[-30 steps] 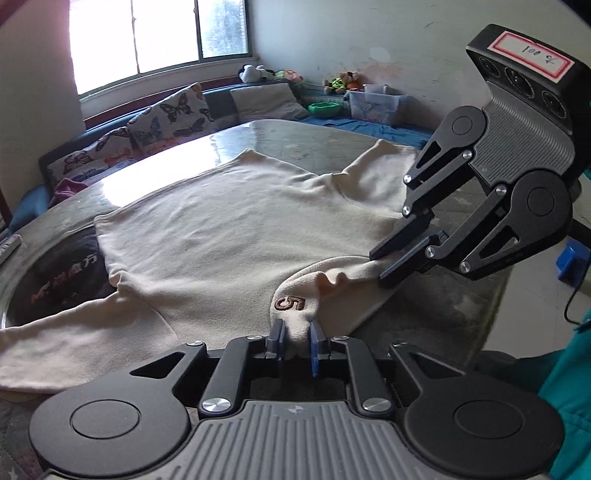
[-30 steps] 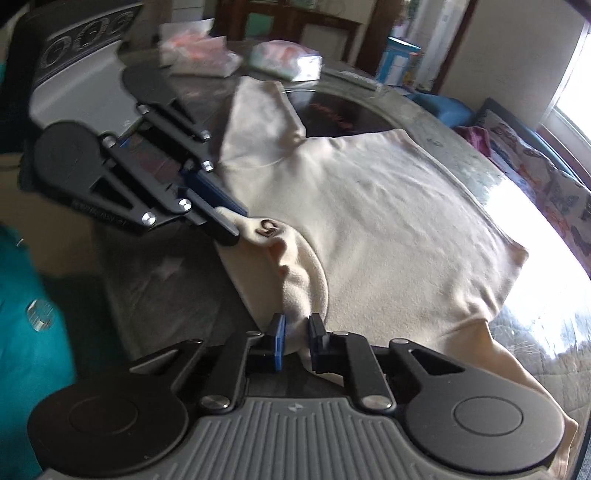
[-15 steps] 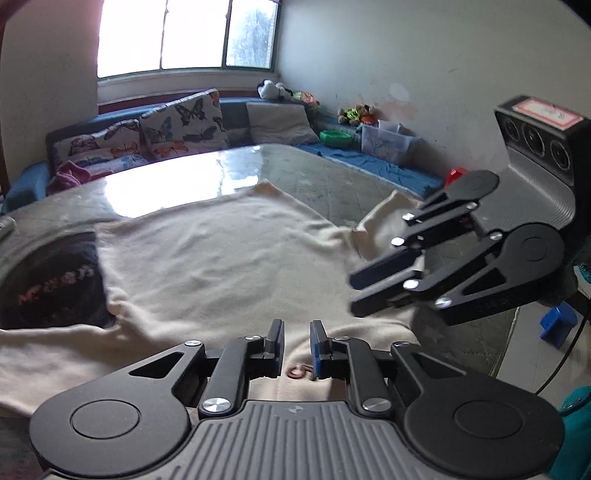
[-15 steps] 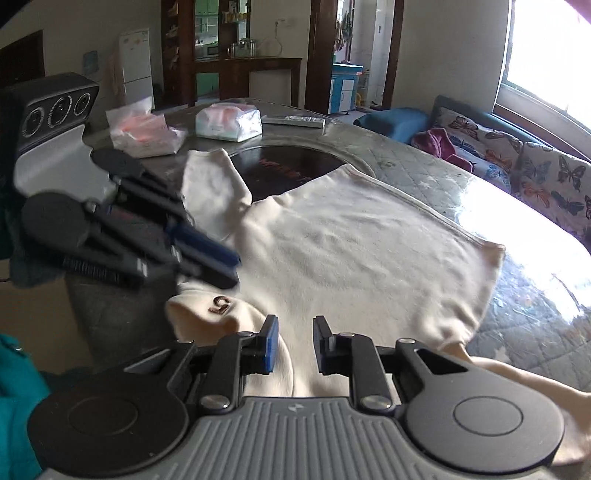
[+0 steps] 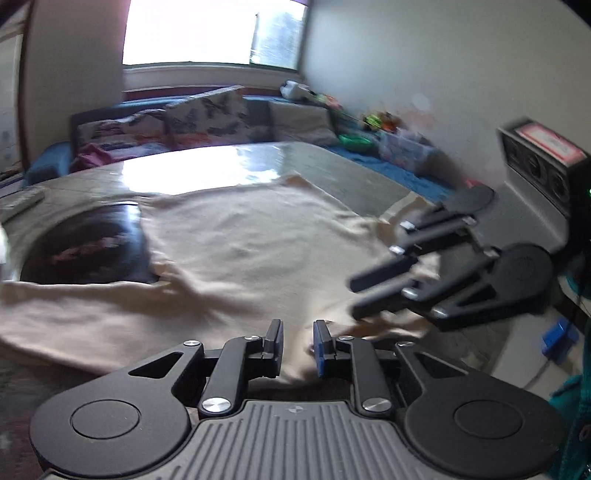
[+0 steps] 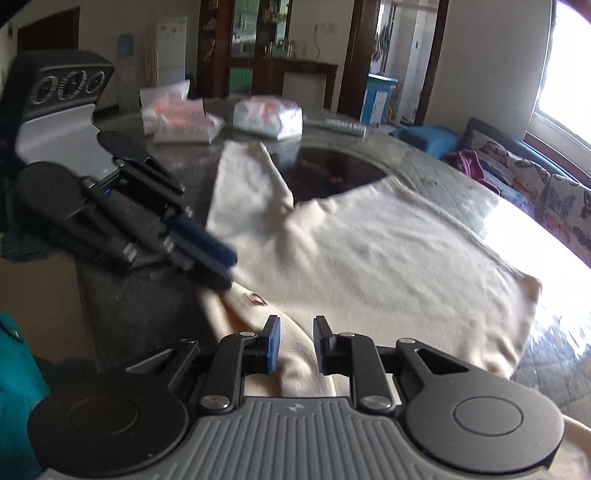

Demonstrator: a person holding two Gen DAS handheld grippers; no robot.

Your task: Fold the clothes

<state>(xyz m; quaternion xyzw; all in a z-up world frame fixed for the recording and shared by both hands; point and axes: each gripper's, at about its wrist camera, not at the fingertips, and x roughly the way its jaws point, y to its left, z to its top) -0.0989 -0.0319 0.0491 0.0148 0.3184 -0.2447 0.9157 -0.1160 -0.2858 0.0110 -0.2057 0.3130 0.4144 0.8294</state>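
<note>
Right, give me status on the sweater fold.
Left tongs open, just eased wider; right tongs open; neither gripping. Cream sweater spread on table, unfolded. Plastic bags beyond it, clear.

1. A home living room: a sofa [image 5: 207, 122] with butterfly cushions [image 6: 561, 199] sits under a window [image 5: 214, 33].
2. A fridge [image 6: 170, 51] and a wooden cabinet [image 6: 266, 48] stand behind.
3. Toys [image 5: 376, 122] line the wall.

We see daylight from a blown-out window [image 5: 207, 33], white glare on the table [image 5: 207, 173], motion blur throughout, fisheye bending at edges.
</note>
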